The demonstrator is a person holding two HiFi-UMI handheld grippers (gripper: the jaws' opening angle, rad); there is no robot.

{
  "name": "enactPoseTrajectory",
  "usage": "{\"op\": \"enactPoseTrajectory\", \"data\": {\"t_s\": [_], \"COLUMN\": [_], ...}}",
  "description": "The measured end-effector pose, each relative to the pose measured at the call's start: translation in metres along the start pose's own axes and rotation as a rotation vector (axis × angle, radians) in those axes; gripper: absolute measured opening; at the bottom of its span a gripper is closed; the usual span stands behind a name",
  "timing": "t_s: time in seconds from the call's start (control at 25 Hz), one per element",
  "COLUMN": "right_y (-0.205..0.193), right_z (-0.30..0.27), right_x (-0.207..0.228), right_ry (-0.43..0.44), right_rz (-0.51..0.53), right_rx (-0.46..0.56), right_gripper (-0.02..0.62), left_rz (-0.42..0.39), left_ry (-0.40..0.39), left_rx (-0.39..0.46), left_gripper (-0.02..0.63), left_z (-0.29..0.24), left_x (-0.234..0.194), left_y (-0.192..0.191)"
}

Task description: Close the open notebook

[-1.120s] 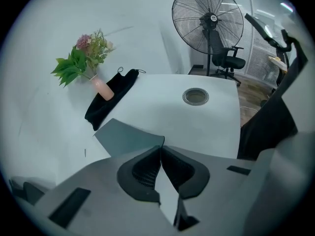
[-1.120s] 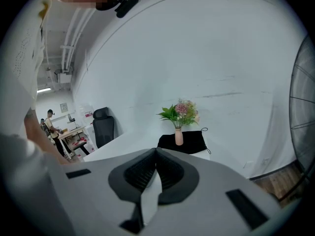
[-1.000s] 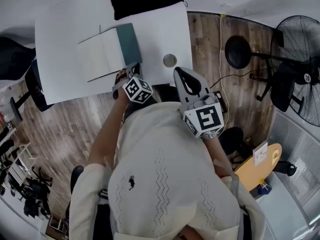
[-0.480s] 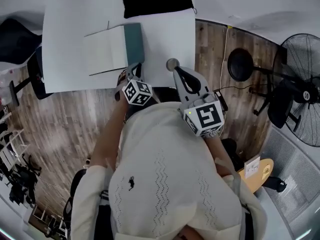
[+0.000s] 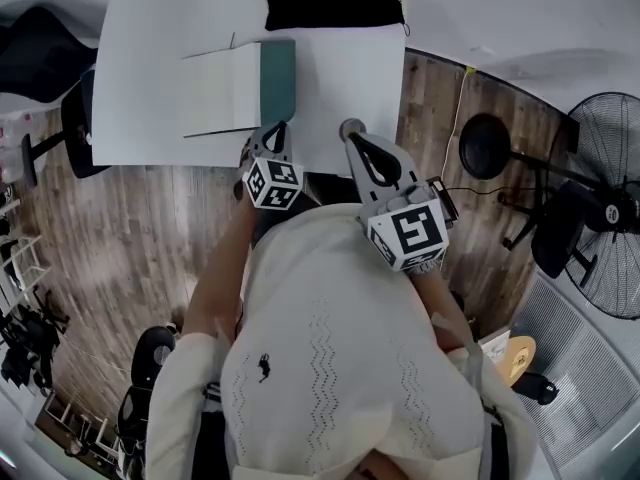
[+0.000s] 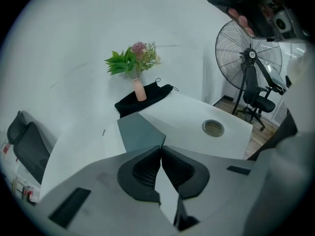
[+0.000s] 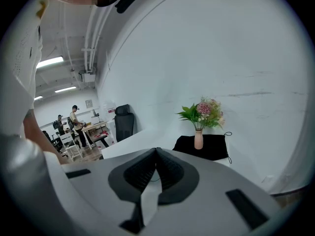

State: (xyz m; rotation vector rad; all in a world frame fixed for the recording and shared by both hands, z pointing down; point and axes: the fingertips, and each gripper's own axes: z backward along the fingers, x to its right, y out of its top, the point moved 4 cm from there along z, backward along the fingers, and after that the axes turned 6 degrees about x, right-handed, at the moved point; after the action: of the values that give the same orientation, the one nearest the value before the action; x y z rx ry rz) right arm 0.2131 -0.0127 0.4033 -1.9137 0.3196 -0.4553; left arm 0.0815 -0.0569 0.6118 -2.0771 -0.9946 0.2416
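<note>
The white table [image 5: 340, 78] stretches ahead of both my grippers. The open notebook [image 5: 215, 93] lies flat on it just beyond my left gripper [image 5: 277, 128], whose jaws are pressed together on nothing. The white page block spreads left of my tips and the teal cover [image 5: 278, 80] lies straight ahead. I judge the notebook light and the cover thin, smooth and flush with the table, so I'd catch its free right edge and fold it over. My right gripper [image 5: 352, 140], likewise closed and empty, sits off the notebook's right.
</note>
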Motion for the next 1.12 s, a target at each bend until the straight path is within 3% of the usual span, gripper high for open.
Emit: {"op": "enactPoseTrajectory", "data": {"t_s": [0.36,1.12], "right_y": [0.003,0.006], "right_z": [-0.012,-0.039], "right_x": [-0.012,-0.051], "right_ry": [-0.005,-0.008], "right_rz": [-0.002,0.0], "right_rx": [0.008,0.001], "right_gripper": [0.002,0.002], "left_rz": [0.12,0.155], "left_ry": [0.01,-0.028], "left_rx": [0.048,0.135], "left_gripper": [0.02,0.02], "left_z": [0.012,0.036], "left_x": [-0.009,-0.029], "left_y": [0.004,0.007]}}
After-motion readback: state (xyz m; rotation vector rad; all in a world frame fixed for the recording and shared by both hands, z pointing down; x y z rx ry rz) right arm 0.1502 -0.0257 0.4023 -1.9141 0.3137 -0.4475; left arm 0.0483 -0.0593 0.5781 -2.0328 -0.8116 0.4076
